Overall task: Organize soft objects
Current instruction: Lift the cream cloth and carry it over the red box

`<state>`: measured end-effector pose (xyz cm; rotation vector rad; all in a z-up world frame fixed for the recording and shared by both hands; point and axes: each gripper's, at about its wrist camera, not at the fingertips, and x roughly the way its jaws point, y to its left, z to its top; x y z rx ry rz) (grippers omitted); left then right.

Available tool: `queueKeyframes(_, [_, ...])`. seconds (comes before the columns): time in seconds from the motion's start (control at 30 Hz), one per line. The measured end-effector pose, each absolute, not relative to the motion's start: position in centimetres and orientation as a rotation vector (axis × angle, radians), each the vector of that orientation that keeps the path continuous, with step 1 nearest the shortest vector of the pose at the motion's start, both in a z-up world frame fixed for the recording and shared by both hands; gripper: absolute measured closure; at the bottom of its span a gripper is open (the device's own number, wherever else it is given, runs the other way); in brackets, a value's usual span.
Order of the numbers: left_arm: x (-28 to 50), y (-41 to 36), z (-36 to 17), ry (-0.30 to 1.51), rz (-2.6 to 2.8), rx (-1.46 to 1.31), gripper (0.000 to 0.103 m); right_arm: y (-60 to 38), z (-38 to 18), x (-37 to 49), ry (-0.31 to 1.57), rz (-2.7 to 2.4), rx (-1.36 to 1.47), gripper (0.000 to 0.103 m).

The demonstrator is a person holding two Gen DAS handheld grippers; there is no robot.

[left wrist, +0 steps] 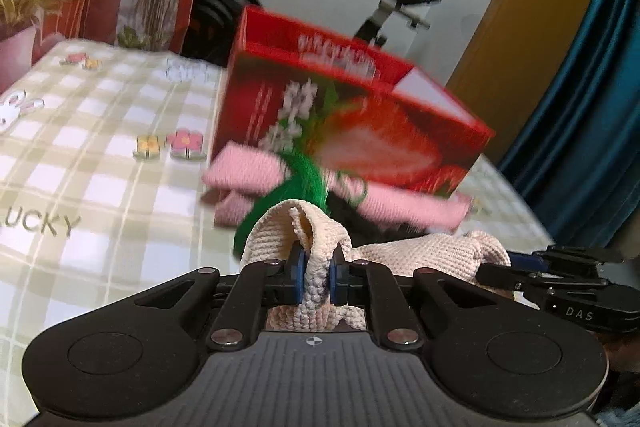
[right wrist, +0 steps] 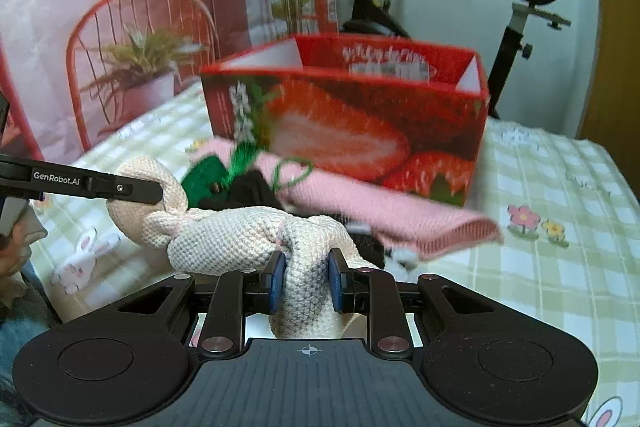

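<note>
A cream knitted cloth [left wrist: 432, 255] is stretched between both grippers just above the table. My left gripper [left wrist: 318, 277] is shut on one bunched end of it. My right gripper [right wrist: 306, 281] is shut on the other end of the cream knitted cloth [right wrist: 224, 239]; the left gripper's fingers [right wrist: 132, 189] show at the left of the right wrist view, clamped on the cloth. Behind the cloth lie a pink knitted cloth [right wrist: 400, 219] [left wrist: 244, 171], a green yarn piece [right wrist: 208, 175] [left wrist: 296, 187] and something dark. A red strawberry-print box [right wrist: 360, 115] [left wrist: 360, 115] stands open-topped behind them.
The table carries a green-and-white checked cover [left wrist: 100, 163] [right wrist: 560, 251] with printed flowers and rabbits. A printed backdrop with a red chair and plants [right wrist: 140, 39] hangs at the far edge. An exercise bike [right wrist: 520, 11] stands behind the table. A blue curtain [left wrist: 592, 87] hangs at right.
</note>
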<state>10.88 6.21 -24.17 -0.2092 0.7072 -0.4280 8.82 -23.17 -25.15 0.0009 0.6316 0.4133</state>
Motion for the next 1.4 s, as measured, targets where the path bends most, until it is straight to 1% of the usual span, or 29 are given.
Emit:
queueKeyframes(0.3, [10.6, 6.8, -18.6, 0.552, -0.463, -0.239, 0.091, -25.1, -20.5, 9.5, 0.505, 0.416, 0.049, 0.082])
queueKeyframes(0.53, [15.1, 4.8, -15.2, 0.487, -0.459, -0.246, 0.091, -25.9, -17.1, 13.6, 0.438, 0.394, 0.03, 0.082])
queueKeyframes(0.7, [19.5, 2.7, -14.2, 0.463, -0.414, -0.19, 0.091, -26.0, -15.8, 19.2, 0.435, 0.355, 0.039, 0.082])
queueKeyframes(1.0, [26.6, 1.0, -14.8, 0.515, -0.322, -0.145, 0.091, -23.8, -17.1, 28.4, 0.496, 0.29, -0.023, 0.083])
queueKeyframes(1.2, [29.6, 1.0, -15.9, 0.586, -0.313, -0.126, 0.091, -23.7, -19.0, 31.6, 0.562, 0.265, 0.005, 0.083])
queueKeyframes(1.4, [30.8, 0.8, -17.4, 0.647, -0.318, -0.093, 0.091, -23.7, -20.7, 33.5, 0.636, 0.256, 0.023, 0.082])
